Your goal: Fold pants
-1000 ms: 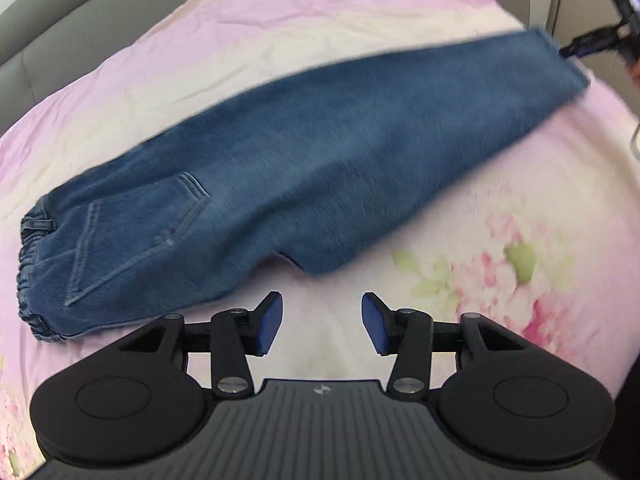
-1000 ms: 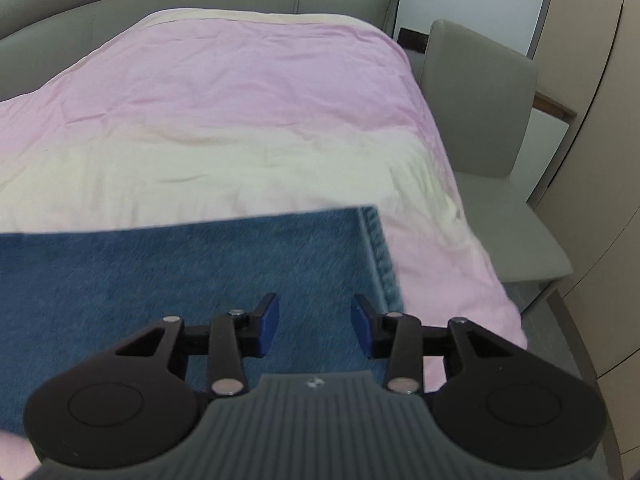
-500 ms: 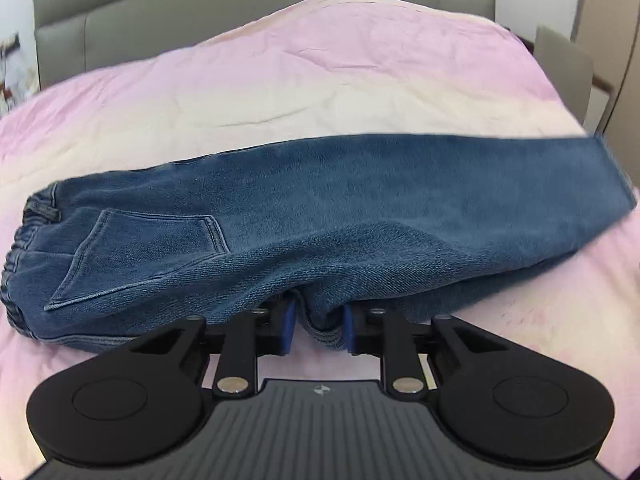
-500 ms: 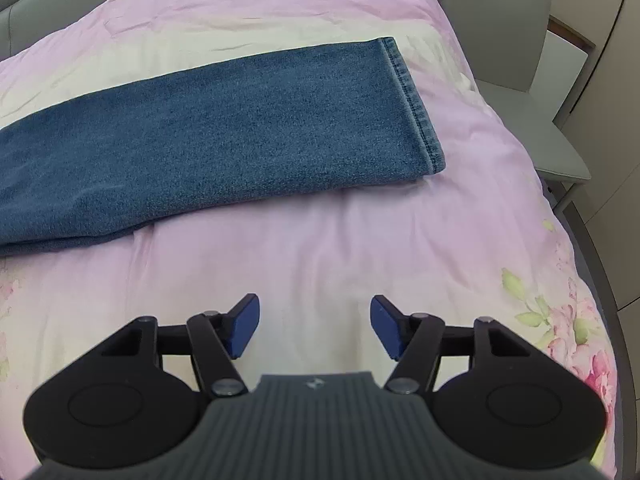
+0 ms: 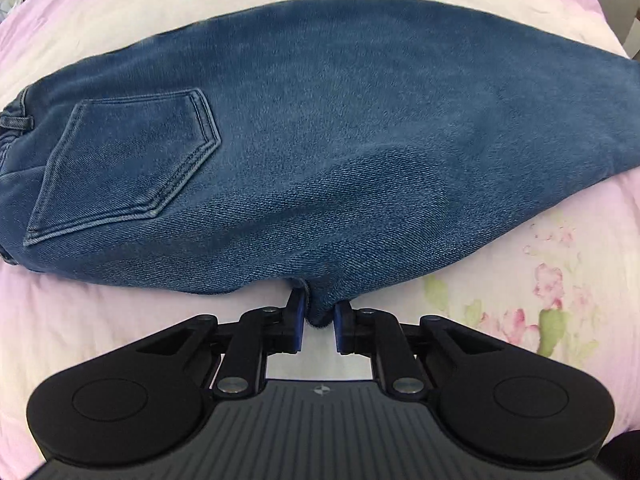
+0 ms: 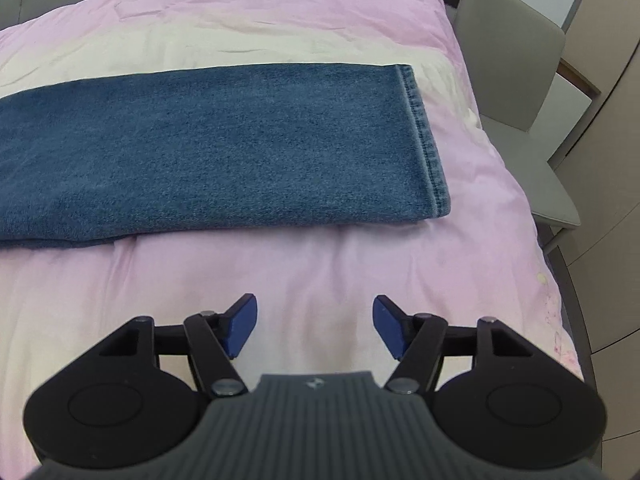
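The blue denim pants (image 5: 340, 140) lie flat on the pink flowery bed cover (image 5: 560, 260). The left gripper (image 5: 319, 314) pinches their near edge between its blue fingers (image 5: 297, 320).

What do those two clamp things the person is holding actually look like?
Both look alike. The left gripper and right gripper have matte black linkage arms with silver screws, two round black discs, a grey ribbed body bearing a small emblem, and blue pads on the fingers. No cables show.
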`<state>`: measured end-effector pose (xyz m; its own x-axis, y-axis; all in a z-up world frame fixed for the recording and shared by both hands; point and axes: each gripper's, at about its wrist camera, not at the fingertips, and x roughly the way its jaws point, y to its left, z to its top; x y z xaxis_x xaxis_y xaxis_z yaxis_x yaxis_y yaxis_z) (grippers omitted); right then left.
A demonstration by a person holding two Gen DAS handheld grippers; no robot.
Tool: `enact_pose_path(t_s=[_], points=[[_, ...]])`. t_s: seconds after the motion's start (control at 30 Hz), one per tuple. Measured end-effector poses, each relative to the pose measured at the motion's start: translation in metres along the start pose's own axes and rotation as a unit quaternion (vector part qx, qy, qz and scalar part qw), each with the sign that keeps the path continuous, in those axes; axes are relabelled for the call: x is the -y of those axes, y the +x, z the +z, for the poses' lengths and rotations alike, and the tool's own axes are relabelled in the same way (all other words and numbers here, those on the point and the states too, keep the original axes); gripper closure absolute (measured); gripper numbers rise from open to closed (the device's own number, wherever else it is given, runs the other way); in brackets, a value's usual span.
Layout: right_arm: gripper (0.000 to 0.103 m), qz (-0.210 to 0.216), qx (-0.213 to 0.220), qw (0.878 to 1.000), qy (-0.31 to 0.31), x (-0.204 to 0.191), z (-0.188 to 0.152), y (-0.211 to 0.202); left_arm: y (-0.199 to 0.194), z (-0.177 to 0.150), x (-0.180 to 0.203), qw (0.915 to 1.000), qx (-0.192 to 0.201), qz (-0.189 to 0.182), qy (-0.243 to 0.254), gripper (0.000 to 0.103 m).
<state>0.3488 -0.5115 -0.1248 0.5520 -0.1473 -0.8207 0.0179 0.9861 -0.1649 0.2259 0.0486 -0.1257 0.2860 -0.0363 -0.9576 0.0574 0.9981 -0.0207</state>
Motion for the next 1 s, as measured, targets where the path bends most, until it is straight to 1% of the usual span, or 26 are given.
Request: enact_pose_path(t_s=[0.1,0.17,0.2,0.27,0.33,0.37,0.43,0.5,0.57,0.67,0.7,0.73,0.8,0.83,0.87,0.9,0.97,1.0], points=[[0.042,0.007,0.005,0.998,0.061,0.025,0.004,0.003,0.004,0.001,0.000,1.0000,-0.003,0.001,0.003,0.087],[0.042,0.018,0.012,0.992,0.124,0.046,0.010,0.009,0.008,0.003,-0.001,0.9999,-0.010,-0.002,0.005,0.087],[0.042,0.026,0.016,0.986,0.161,0.056,0.012,0.013,0.009,0.004,-0.001,0.9999,-0.013,-0.003,0.008,0.087],[0.042,0.044,0.026,0.970,0.236,0.075,0.016,0.023,0.012,0.005,0.000,0.9998,-0.016,-0.002,0.014,0.087],[0.042,0.066,0.033,0.946,0.315,0.091,0.015,0.037,0.012,0.004,0.002,0.9996,-0.016,0.000,0.023,0.087],[0.042,0.073,0.034,0.932,0.352,0.098,0.013,0.046,0.012,0.004,0.003,0.9996,-0.016,-0.001,0.025,0.087],[0.044,0.081,0.033,0.907,0.413,0.107,0.008,0.066,0.014,0.004,0.002,0.9995,-0.018,-0.005,0.027,0.086],[0.048,0.087,0.042,0.888,0.450,0.112,0.003,0.081,0.016,0.005,0.000,0.9993,-0.022,-0.009,0.027,0.086],[0.048,0.094,0.062,0.875,0.472,0.115,0.003,0.092,0.017,0.006,0.000,0.9992,-0.026,-0.012,0.029,0.086],[0.050,0.101,0.075,0.866,0.485,0.120,0.010,0.104,0.018,0.006,0.000,0.9991,-0.027,-0.013,0.032,0.086],[0.055,0.107,0.076,0.862,0.489,0.120,0.013,0.108,0.019,0.007,0.000,0.9991,-0.027,-0.013,0.031,0.086],[0.056,0.105,0.073,0.861,0.491,0.121,0.014,0.111,0.020,0.008,-0.001,0.9991,-0.027,-0.014,0.031,0.086],[0.067,0.093,0.071,0.866,0.486,0.120,0.020,0.108,0.021,0.008,-0.004,0.9992,-0.025,-0.015,0.028,0.087],[0.071,0.081,0.074,0.874,0.473,0.120,0.024,0.102,0.021,0.010,-0.004,0.9993,-0.022,-0.015,0.027,0.087],[0.080,0.073,0.079,0.882,0.459,0.120,0.030,0.095,0.017,0.009,-0.004,0.9993,-0.019,-0.015,0.029,0.087],[0.083,0.066,0.082,0.890,0.445,0.120,0.036,0.088,0.013,0.009,-0.004,0.9993,-0.016,-0.014,0.032,0.087],[0.087,0.042,0.082,0.910,0.404,0.116,0.054,0.070,0.001,0.007,-0.004,0.9992,-0.013,-0.010,0.037,0.087],[0.088,0.033,0.089,0.918,0.385,0.113,0.063,0.062,-0.003,0.009,-0.005,0.9992,-0.013,-0.009,0.037,0.087]])
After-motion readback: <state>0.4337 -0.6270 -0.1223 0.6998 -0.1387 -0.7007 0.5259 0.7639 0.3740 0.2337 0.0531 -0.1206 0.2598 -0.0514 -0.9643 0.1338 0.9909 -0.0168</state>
